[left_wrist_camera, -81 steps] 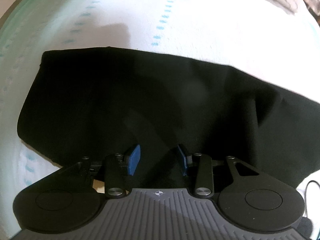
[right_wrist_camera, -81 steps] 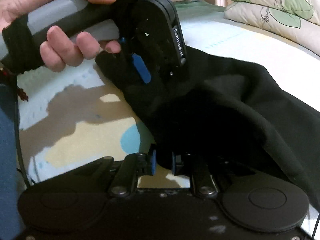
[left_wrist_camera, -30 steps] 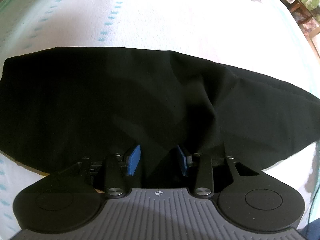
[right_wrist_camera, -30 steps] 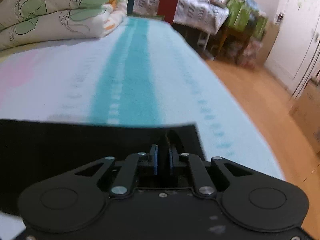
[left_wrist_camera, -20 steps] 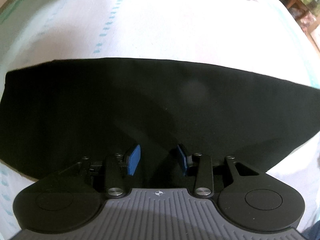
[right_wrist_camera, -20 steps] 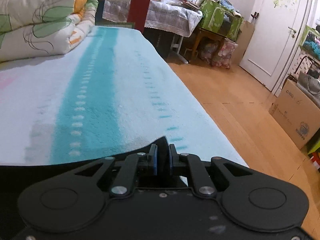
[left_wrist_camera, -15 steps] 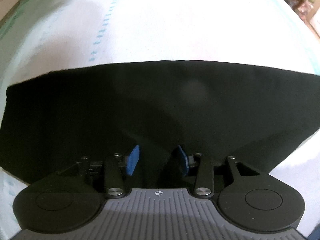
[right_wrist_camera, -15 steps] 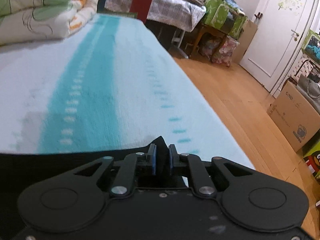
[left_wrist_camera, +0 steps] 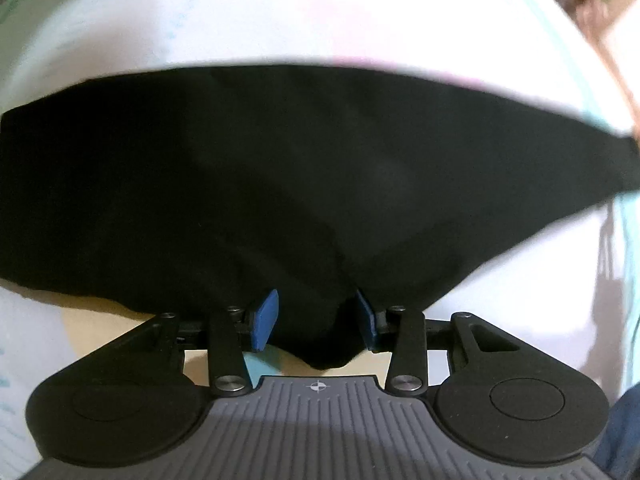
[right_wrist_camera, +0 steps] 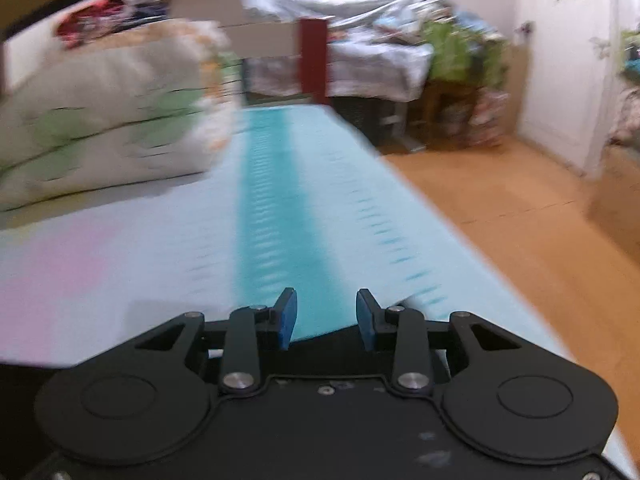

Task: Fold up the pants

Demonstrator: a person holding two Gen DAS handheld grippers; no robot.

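Black fabric fills the left wrist view: the pants (left_wrist_camera: 288, 168) lie spread across the bed sheet (left_wrist_camera: 280, 12), their far edge running in a smooth line from side to side. A bunched tuck of that cloth sits between the blue pads of the left gripper (left_wrist_camera: 316, 320), and both pads press on it, so this claw is pinching the pants, pointing steeply down at the bed.

From the right wrist camera the picture is smeared by motion. The right gripper (right_wrist_camera: 326, 314) has its jaws spread apart after just opening, with nothing between them; only the pale sheet with its turquoise stripe (right_wrist_camera: 272, 216) shows in the gap. A dark strip of the pants (right_wrist_camera: 24, 376) shows low at the left edge, beneath the gripper body. Beyond lie a folded quilt with green leaf print (right_wrist_camera: 104, 120), a red bedpost (right_wrist_camera: 314, 60) and a wooden floor (right_wrist_camera: 520, 216)
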